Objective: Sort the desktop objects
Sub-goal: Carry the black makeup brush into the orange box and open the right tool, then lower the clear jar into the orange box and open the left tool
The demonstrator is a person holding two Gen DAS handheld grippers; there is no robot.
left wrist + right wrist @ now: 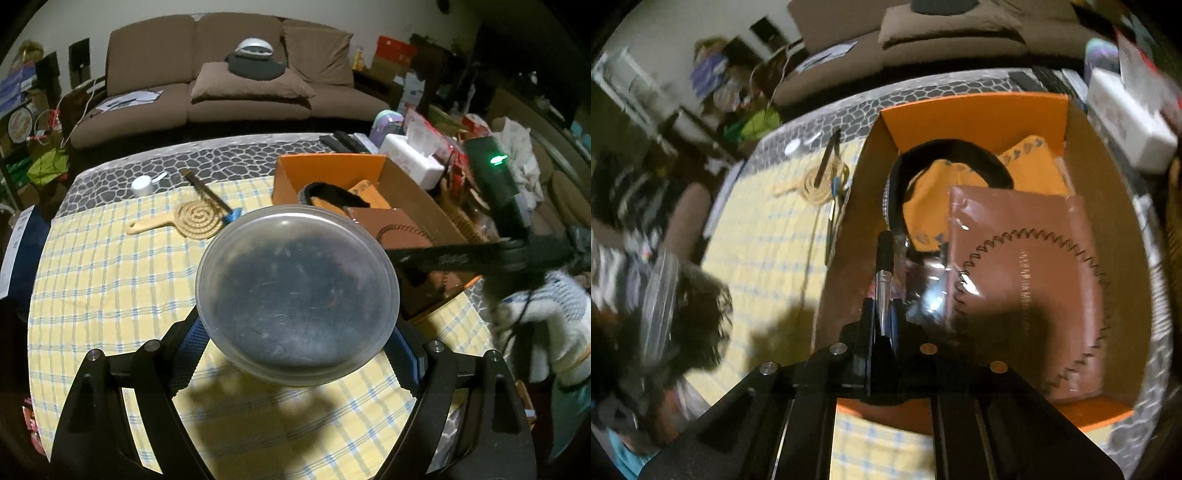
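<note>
Over the orange box [971, 110] at the table's right, the right gripper [884, 325] was clamped on a pen [884, 266], tip toward the box's contents. The left gripper [295, 354] held a round clear container [297, 295] above the checked cloth [110, 295]. Lowering the pen into the box before letting go would serve best.

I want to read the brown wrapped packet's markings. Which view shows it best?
The right wrist view: the brown packet lies large and nearly whole inside the orange box. The left wrist view shows only part of it, behind the clear round container.
</note>
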